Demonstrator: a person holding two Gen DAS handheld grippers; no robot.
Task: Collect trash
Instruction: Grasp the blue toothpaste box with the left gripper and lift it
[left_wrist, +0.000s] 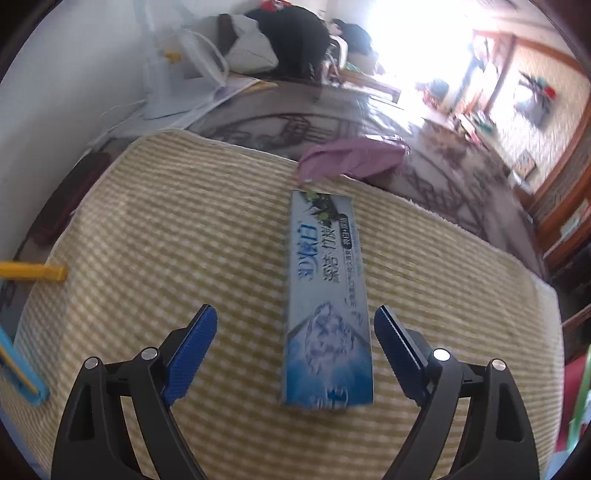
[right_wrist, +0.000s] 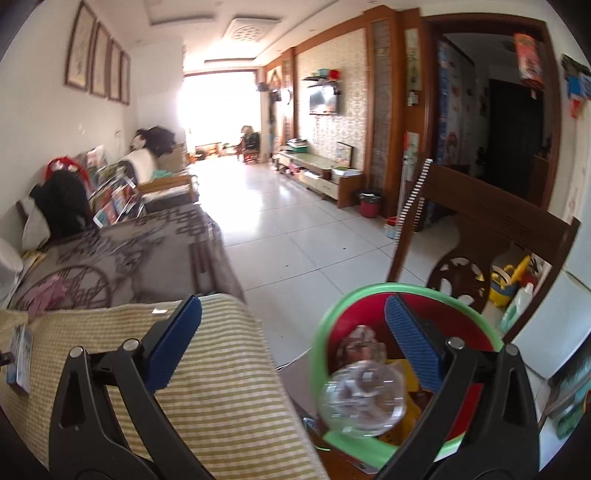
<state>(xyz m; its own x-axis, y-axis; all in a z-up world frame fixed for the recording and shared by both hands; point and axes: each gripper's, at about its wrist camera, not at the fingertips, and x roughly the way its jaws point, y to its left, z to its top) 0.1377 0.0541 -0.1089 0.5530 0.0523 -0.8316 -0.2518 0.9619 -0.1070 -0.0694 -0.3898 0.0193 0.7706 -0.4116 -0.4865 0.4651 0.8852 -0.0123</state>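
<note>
Toothpaste box (left_wrist: 327, 295): long, blue-and-white carton with printed characters, lay flat on the yellow-checked mat, long axis running away from the camera; far end near a purple cloth; Red bin (right_wrist: 476, 332) with green rim stood beside the mat's edge, holding wrappers; clear plastic bottle (right_wrist: 362, 400) appeared blurred at its rim, whether resting there or not could not be told.

Each hand carries the same tool. The left gripper (left_wrist: 295, 321) has two black plastic arms with triangular openings cut into them, and round silver pins sit at the joints. Its fingers (left_wrist: 194, 349) are covered with blue ribbed pads. The right gripper (right_wrist: 293, 314) is built the same way: black frame, silver pins, blue ribbed pads (right_wrist: 412, 341).
</note>
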